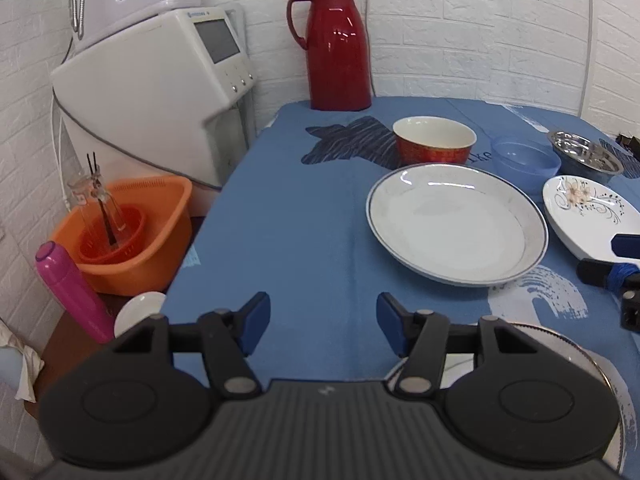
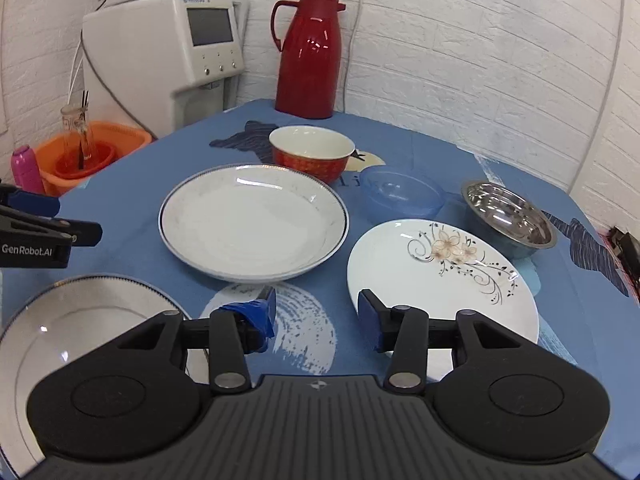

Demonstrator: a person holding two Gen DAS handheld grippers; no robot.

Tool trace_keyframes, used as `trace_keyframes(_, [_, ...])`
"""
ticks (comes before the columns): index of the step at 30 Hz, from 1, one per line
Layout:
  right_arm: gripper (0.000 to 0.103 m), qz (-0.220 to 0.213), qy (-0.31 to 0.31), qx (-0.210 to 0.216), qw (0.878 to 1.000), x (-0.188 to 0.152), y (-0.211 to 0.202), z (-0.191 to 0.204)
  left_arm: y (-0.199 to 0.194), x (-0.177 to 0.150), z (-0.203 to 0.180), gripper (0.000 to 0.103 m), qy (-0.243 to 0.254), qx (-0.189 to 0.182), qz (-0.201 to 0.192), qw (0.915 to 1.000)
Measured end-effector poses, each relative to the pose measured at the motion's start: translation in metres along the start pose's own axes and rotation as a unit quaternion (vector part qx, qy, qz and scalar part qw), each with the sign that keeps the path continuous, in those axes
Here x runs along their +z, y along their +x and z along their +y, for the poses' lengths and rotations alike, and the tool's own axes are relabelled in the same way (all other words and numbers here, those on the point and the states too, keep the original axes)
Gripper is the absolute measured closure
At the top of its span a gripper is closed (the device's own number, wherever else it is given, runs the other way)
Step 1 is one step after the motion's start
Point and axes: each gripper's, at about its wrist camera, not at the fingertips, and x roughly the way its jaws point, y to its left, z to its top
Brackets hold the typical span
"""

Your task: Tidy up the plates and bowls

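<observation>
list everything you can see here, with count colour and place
plates: 3, white, front half of table
bowls: 3, red, clear blue, steel, in a row behind plates
flask: 1, red, table back edge
cloth: 1, blue, covering table
dispenser: 1, white, left of table
basin: 1, orange, left of table, with red strainer and glass bottle in it
bottle: 1, pink, beside basin
left gripper: black, blue pads, open
right gripper: same, open, at floral plate rim
</observation>
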Motion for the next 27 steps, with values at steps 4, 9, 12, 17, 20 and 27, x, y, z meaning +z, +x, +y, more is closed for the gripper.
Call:
trace_keyframes(4, [0.072,-0.027,0.013,-0.001,1.000,0.024,-0.026,-0.004,-0.024,0.017,0.020,0.044,-0.032,-0.020,-0.019,0.9991])
trace_keyframes(9, [0.072,-0.057,0.047,0.023,0.997,0.050,-0.061,-0.009,-0.062,0.027,0.033,0.044,-0.045,-0.021,-0.050,0.9975])
trace_keyframes(12, [0.071,-0.073,0.039,0.028,0.996,0.056,-0.081,-0.002,-0.082,0.022,0.035,0.043,-0.053,-0.022,-0.065,0.9962])
trace_keyframes(17, [0.070,-0.085,0.027,0.032,0.995,0.054,-0.097,0.003,-0.097,0.012,0.033,0.043,-0.062,-0.037,-0.067,0.9952])
trace_keyframes(20, [0.069,-0.073,0.032,0.037,0.996,0.049,-0.094,0.000,-0.097,0.009,0.030,0.042,-0.068,-0.047,-0.062,0.9947])
trace_keyframes(27, [0.068,-0.049,0.041,0.049,0.997,0.041,-0.070,-0.006,-0.081,0.010,0.023,0.042,-0.061,-0.048,-0.049,0.9958])
